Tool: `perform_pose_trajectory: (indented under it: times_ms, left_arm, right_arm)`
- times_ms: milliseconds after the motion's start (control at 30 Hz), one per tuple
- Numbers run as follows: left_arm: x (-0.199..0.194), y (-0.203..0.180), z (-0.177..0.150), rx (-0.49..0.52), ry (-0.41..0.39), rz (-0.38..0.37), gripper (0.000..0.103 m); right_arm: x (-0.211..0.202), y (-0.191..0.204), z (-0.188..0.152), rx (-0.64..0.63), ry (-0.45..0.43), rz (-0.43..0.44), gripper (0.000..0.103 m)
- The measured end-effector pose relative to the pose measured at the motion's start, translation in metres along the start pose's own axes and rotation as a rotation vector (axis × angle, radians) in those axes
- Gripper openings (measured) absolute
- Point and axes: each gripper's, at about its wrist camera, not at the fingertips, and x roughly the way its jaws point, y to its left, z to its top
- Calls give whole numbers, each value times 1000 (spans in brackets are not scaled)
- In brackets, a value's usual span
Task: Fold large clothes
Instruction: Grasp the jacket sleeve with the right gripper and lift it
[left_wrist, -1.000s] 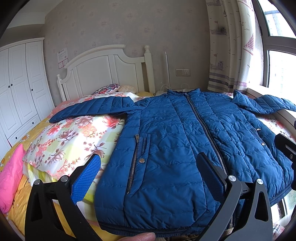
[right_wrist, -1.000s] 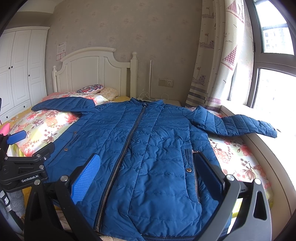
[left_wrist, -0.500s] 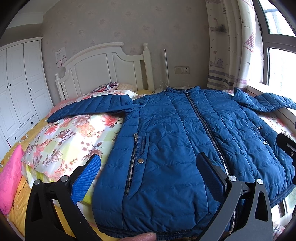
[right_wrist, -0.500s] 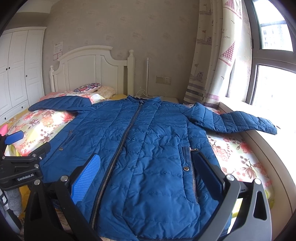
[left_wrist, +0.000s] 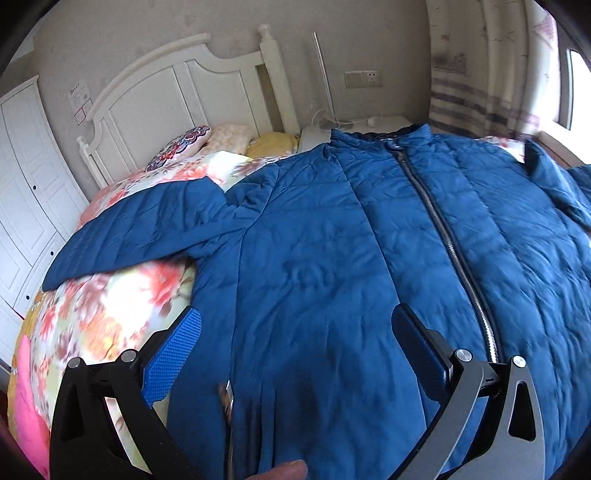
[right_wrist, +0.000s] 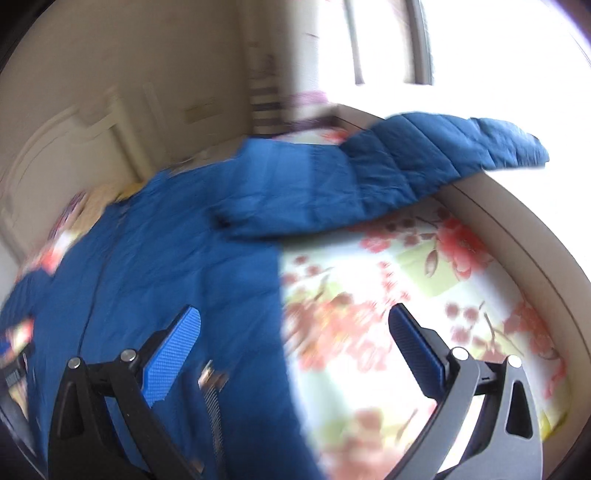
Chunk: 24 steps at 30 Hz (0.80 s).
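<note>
Your left gripper (left_wrist: 295, 347) is spread wide and holds nothing; it hangs over the jacket (left_wrist: 332, 258) near its left side seam, one pad above the quilt (left_wrist: 110, 302) and the other above blue fabric beside the zip (left_wrist: 443, 236). The jacket lies front up on the bed, zipped, collar toward the headboard (left_wrist: 177, 85). Its left sleeve (left_wrist: 140, 232) stretches out across the floral quilt. A fingertip (left_wrist: 288, 472) shows at the bottom edge of your left view.

Your right gripper (right_wrist: 293, 343) is also wide and empty. It straddles the jacket's right side edge: one pad over blue fabric, the other over the quilt. The right sleeve (right_wrist: 406, 166) reaches out toward the window ledge (right_wrist: 517, 236). This view is blurred, so finer detail is hard to tell.
</note>
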Motion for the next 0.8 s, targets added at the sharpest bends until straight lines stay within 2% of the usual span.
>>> perform_pose_trajectory:
  times_ms: [100,200,300,333,400,433,467,500,533,600,633,733,800]
  left_arm:
    - [33,-2,11,-24,39,-4,99]
    - [59,-7,9,-6,79,-3,99]
    - [69,-2,6,-21,100,-38,99]
    - [71,-1,6,-28,103,-46,99]
    - [73,3,4,-56,113,-69,99]
    - [75,7,4,-78,122,-87,99]
    - [76,9,3,-93,128,-100,99]
    - [78,12,3,-110,135,-117,99]
    - [79,13,2,-121,138,-128,99]
    - [80,11,2,-121,139,-128,99]
    - [80,10,3,-119,140,-127,99]
    - [80,9,3,-119,141,-129,99]
    - [80,10,3,-122,141,-134,99]
  right_arm:
    - [33,-26,38,85,-11,-43,101]
    - [56,-40,64,119,-29,-97,101]
    - [74,-58,82,174,-27,-130,101]
    - [78,-61,86,179,-29,-142,97]
    - [78,-64,91,182,-51,-170,81]
    - [75,-65,92,190,-68,-174,63]
    - [70,-68,95,200,-102,-173,39]
    - [63,-67,97,199,-135,-169,25]
    - [54,-60,99,178,-177,-160,15]
    - [37,-38,104,89,-255,-183,13]
    - [27,-17,106,21,-293,-168,11]
    - [6,54,102,-177,-363,-88,9]
    - [-3,113,87,-344,-374,4,9]
